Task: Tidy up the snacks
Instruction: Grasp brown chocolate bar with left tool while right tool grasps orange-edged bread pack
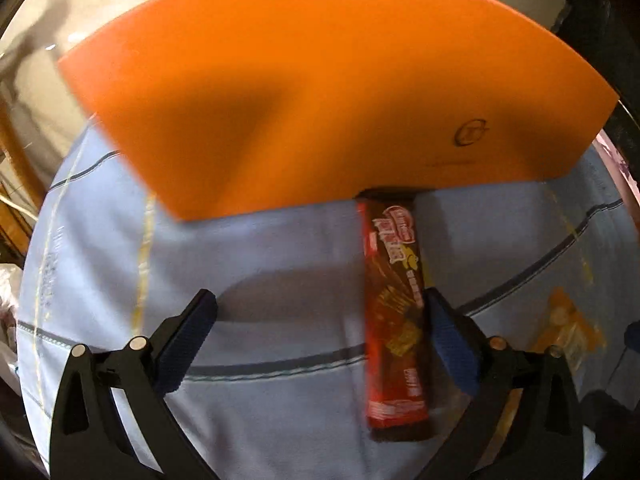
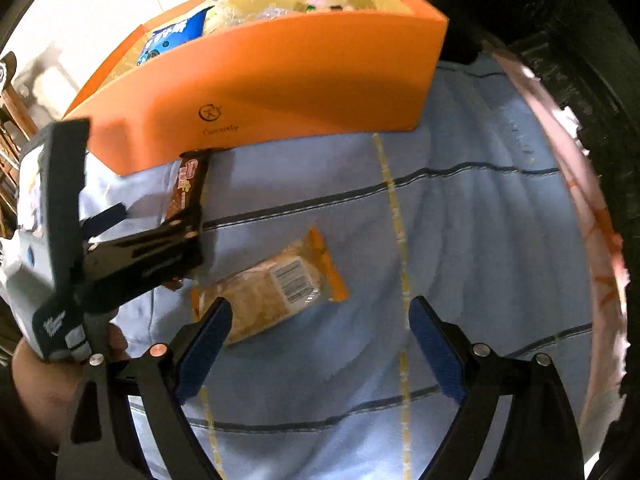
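Note:
A long red-brown snack pack (image 1: 396, 312) lies on the light blue cloth (image 1: 260, 248), its far end against the orange box (image 1: 320, 92). My left gripper (image 1: 320, 300) is open over it, with the pack just inside its right finger (image 1: 452, 340) and the left finger far off. In the right wrist view that left gripper (image 2: 156, 220) straddles the same pack (image 2: 188, 184). My right gripper (image 2: 320, 308) is open just above the cloth. A clear and orange cracker packet (image 2: 276, 296) lies by its left finger (image 2: 208, 336), untouched. The orange box (image 2: 280, 80) holds several snacks, among them a blue packet (image 2: 172, 36).
A hand (image 2: 36, 368) holds the left gripper's handle. Dark carved furniture (image 2: 580, 40) rises at the right past the cloth's pinkish edge (image 2: 600, 220). An orange packet (image 1: 568, 328) lies right of the left gripper. Wooden furniture (image 1: 16, 152) stands at far left.

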{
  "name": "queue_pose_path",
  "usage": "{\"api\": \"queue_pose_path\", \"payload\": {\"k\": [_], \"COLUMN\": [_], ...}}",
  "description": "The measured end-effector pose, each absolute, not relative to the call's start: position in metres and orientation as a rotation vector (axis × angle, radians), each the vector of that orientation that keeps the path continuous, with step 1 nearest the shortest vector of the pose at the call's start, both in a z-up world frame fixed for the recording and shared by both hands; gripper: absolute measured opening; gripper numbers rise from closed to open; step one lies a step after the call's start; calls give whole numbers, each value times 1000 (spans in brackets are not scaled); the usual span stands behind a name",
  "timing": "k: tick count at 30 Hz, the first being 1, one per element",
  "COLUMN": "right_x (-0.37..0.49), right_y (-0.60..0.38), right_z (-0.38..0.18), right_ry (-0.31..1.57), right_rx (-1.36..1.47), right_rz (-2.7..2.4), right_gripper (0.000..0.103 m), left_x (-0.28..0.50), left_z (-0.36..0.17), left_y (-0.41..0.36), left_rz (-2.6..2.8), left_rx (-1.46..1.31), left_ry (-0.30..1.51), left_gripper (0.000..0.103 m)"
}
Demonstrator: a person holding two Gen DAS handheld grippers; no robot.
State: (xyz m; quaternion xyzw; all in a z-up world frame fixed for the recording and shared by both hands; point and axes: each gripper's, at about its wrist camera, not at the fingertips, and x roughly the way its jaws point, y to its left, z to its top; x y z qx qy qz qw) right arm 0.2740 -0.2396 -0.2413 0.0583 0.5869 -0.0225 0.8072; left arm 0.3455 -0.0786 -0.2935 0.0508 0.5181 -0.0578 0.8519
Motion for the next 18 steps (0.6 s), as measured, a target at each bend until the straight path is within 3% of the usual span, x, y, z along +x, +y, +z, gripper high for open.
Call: {"api": "queue_pose_path", "payload": {"k": [11, 13, 18], "right_x": [304, 313, 314], "right_y": [-238, -231, -212], "right_z": [-277, -281, -287], "right_ry": [1327, 1319, 1326], "right_rx": [368, 289, 20], "right_rz": [-167, -180, -104], "right_gripper": [92, 98, 97], "left_x": [324, 324, 322], "left_z": [-296, -296, -293], "left_y": [-54, -55, -51], "left_rz": [-130, -131, -141], "left_rx": [96, 96, 97], "left_ry": [1026, 1021, 1014], "left_gripper": [99, 99, 99]}}
